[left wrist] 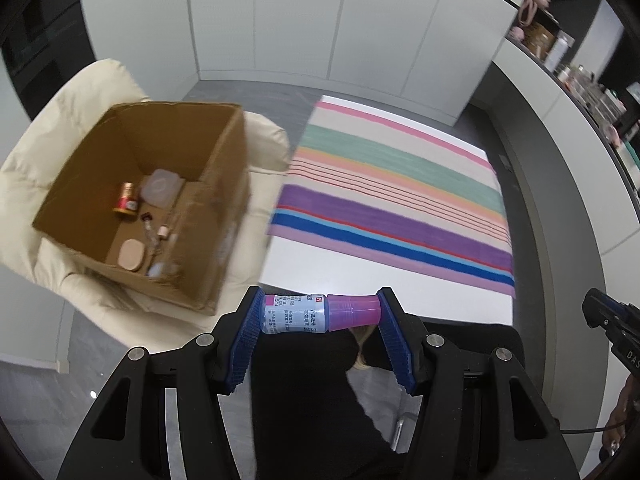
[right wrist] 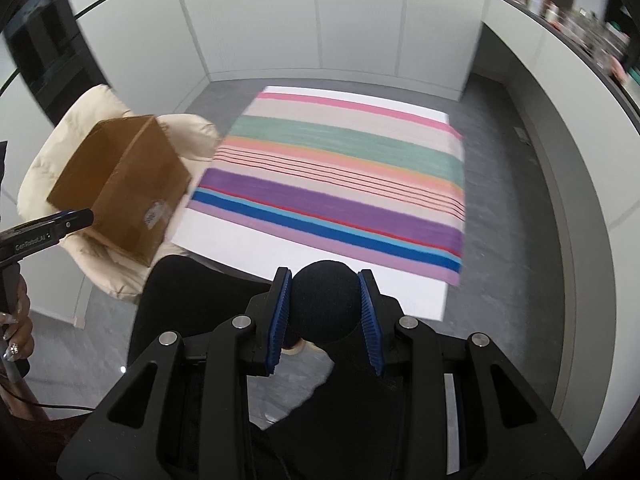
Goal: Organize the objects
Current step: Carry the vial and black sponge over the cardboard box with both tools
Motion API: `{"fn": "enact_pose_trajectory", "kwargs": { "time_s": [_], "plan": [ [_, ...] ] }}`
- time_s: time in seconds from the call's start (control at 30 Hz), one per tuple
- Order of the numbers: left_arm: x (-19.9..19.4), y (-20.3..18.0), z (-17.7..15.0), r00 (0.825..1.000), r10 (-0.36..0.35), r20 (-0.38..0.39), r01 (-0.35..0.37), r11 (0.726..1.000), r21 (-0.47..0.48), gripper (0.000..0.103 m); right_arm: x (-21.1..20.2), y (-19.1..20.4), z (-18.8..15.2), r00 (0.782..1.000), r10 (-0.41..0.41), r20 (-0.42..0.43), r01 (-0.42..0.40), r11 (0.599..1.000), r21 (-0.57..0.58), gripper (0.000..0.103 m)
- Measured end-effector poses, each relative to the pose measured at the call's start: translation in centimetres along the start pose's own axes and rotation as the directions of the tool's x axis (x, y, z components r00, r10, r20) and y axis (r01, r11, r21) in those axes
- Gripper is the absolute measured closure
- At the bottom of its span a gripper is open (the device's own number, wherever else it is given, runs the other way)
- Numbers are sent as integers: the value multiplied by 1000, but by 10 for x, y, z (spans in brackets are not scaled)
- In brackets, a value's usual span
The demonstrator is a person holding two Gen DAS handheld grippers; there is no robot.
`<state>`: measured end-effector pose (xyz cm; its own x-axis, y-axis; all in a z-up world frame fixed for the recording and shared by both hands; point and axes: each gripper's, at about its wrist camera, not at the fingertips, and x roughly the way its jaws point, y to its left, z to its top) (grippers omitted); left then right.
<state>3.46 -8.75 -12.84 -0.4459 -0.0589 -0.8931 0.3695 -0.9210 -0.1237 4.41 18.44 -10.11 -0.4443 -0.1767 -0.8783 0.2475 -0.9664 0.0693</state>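
My left gripper (left wrist: 320, 314) is shut on a small bottle (left wrist: 316, 314) with a white label and a magenta cap, held sideways in the air off the table's near left corner. The open cardboard box (left wrist: 140, 196) sits to the left on a cream cushion (left wrist: 52, 140); it holds a red-gold jar (left wrist: 126, 199), a clear lid, a pink pad and several small items. My right gripper (right wrist: 326, 306) is shut on a dark round foam ball (right wrist: 326, 304), held above the table's near edge. The box also shows in the right wrist view (right wrist: 120, 184).
A white table (right wrist: 280, 248) carries a striped cloth (right wrist: 340, 184). Grey floor surrounds it, with white cabinet walls behind. A curved counter at the right holds bottles and jars (left wrist: 560, 52). The person's dark legs are below both grippers.
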Motion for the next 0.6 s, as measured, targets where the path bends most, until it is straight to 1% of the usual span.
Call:
{"fn": "enact_pose_trajectory", "kwargs": {
  "time_s": [0.17,0.3,0.43,0.6],
  "plan": [
    [-13,28,1,999,31,31,-30,999,-36,46,12,41,17,999,47,-3,-47,996,-78,68],
    [-23,57,-2,997,50,54,-45,995,-93,46,21,78,29,997,77,-11,-78,985,-157,68],
    [-27,81,-7,995,83,57,-75,988,-133,46,29,114,37,993,113,-26,-116,968,-223,68],
    [-25,114,-20,994,105,38,-96,976,-193,46,43,160,41,985,159,-73,-174,934,-311,68]
  ]
}}
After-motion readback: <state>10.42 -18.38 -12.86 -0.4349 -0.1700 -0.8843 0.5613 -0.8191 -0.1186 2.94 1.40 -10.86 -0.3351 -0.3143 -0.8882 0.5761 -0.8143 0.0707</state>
